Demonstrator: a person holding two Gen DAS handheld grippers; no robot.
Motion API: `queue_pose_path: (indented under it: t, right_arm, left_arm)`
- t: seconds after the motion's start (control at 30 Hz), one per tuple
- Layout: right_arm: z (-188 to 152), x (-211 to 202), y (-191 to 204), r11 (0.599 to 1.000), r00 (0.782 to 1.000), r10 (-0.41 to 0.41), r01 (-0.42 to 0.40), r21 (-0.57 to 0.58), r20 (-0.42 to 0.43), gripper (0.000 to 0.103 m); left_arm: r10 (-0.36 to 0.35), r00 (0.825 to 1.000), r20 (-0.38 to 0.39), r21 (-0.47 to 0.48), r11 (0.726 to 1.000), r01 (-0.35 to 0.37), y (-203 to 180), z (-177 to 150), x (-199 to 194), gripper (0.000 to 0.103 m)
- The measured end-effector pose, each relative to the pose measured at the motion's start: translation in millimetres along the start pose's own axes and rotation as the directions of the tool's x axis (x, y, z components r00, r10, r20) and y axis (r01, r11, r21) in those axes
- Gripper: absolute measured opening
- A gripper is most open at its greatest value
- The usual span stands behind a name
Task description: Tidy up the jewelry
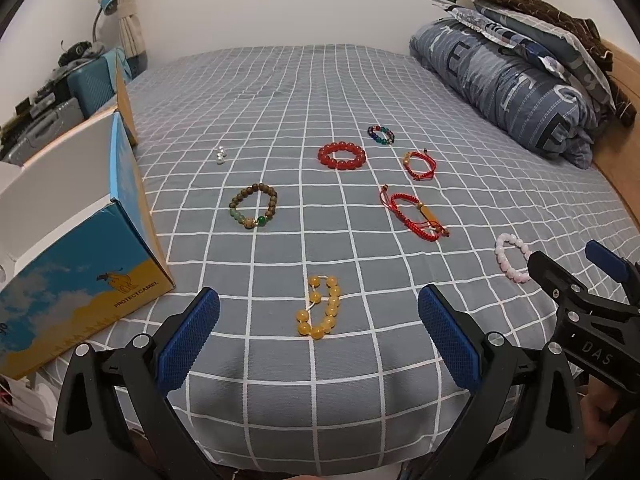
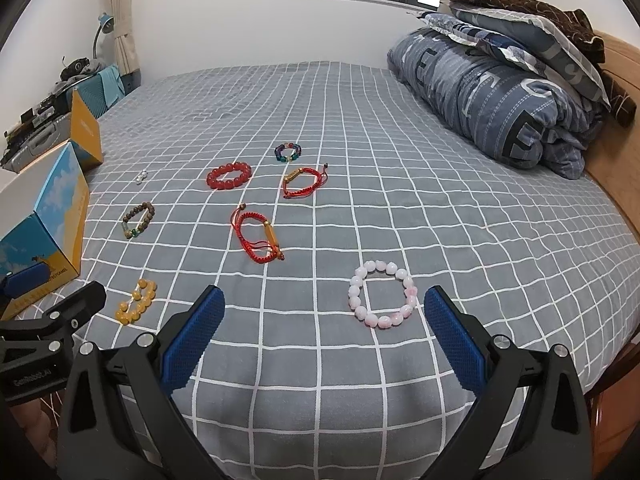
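Two claws hover wide open and empty over the bed (image 1: 400,92): the left claw (image 1: 319,340) frames the yellow beads (image 1: 320,307), the right claw (image 2: 324,338) sits just short of the pink bracelet (image 2: 382,294) at its 1 o'clock. Nothing appears sorted yet; eight pieces lie scattered, the open box (image 1: 80,248) at the left claw's 10 o'clock. The yellow strand's long axis runs 12 to 6; the red cord (image 2: 258,236) beyond slants 11 to 5.
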State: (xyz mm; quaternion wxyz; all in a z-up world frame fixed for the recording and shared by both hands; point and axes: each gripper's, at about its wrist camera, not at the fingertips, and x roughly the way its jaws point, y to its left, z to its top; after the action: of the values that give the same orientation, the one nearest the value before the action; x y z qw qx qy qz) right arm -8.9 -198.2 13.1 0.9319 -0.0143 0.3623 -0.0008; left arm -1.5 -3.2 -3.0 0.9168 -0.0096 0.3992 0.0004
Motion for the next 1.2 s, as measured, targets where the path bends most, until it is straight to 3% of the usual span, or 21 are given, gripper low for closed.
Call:
queue_pose_path:
  t: [1.2]
  right_arm:
    - [-1.5,2.1,2.7,1.0,1.0,0.012,-0.012,0.005,0.002,0.096]
  left_arm:
    - [0.007,1.0,-0.003,-0.006,1.0,-0.007,1.4,-1.0,4.0,0.097]
